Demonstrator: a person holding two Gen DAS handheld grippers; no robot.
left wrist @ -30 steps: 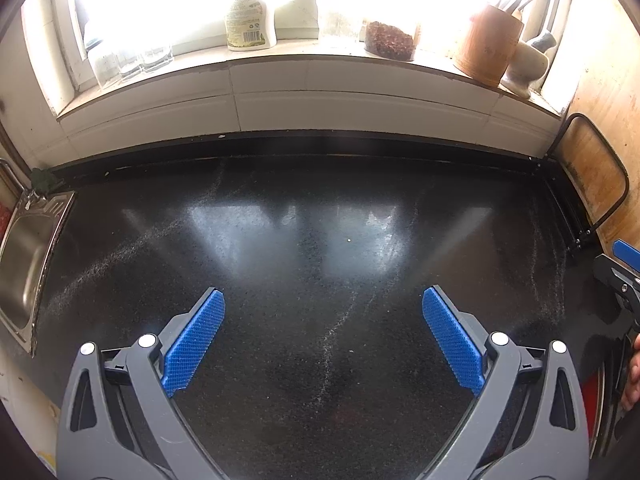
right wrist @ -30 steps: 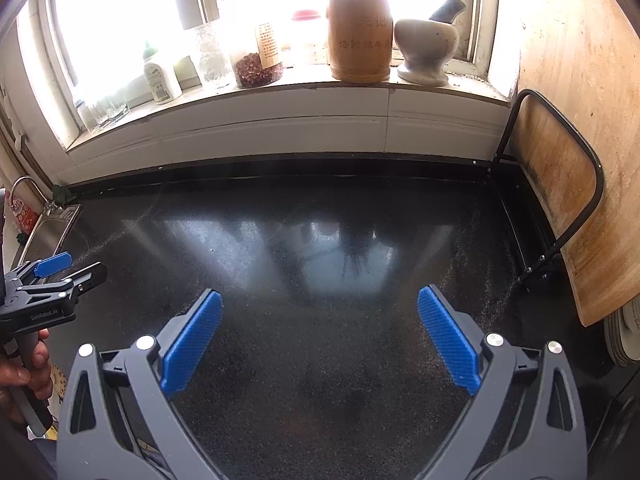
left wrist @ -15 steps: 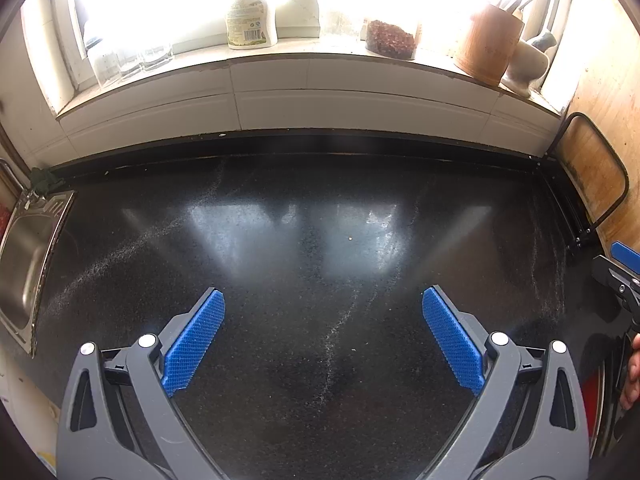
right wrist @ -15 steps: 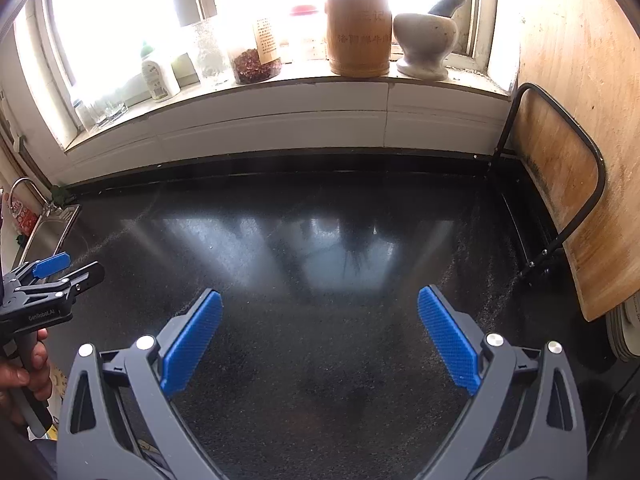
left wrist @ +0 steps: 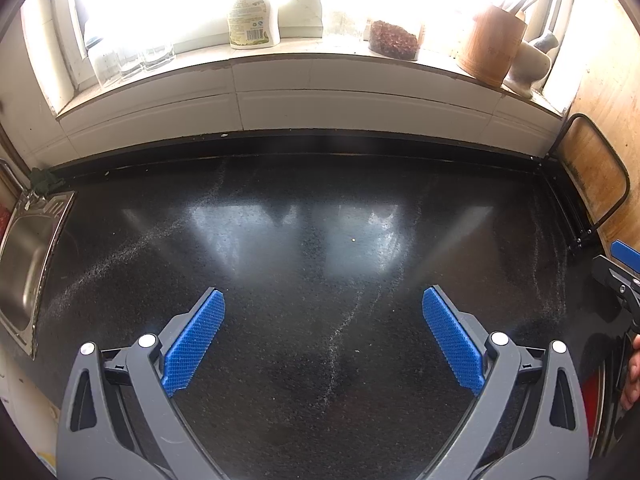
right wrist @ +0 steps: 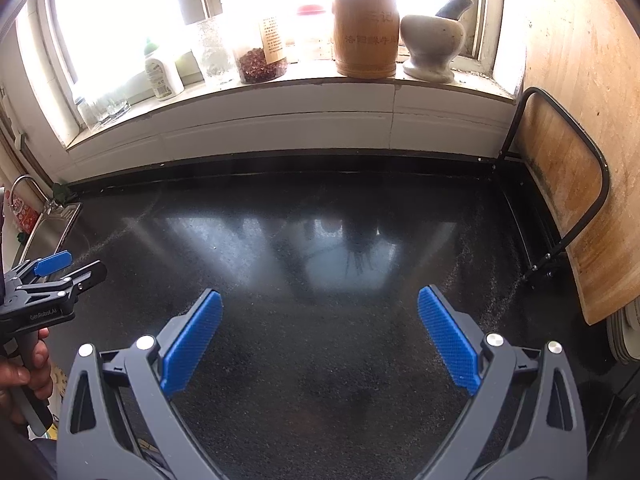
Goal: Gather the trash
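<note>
Far left of the black bench (left wrist: pixel 320 240), a steel sink (left wrist: pixel 24 264) sits sunk into the top, a tap (right wrist: pixel 22 184) curving over it. Moving along the windowsill (right wrist: pixel 280 80) behind the bench: clear glasses (left wrist: pixel 132 60), a white bottle (left wrist: pixel 252 20), a jar of red flakes (right wrist: pixel 260 62), a wooden utensil pot (right wrist: pixel 366 32), then a stone mortar with pestle (right wrist: pixel 434 46). At the bench's right end a wooden board (right wrist: pixel 560 168) stands upright in a black wire rack (right wrist: pixel 560 240). Above the bench, the left hand-held gripper (left wrist: pixel 322 340) hangs with blue pads spread wide, nothing between them. The right hand-held gripper (right wrist: pixel 318 338) likewise gapes wide and empty. As for trash, only a tiny pale speck (left wrist: pixel 353 240) lies on the bench's middle, well clear of both, amid faint dusty streaks; what it is, too small to tell.
</note>
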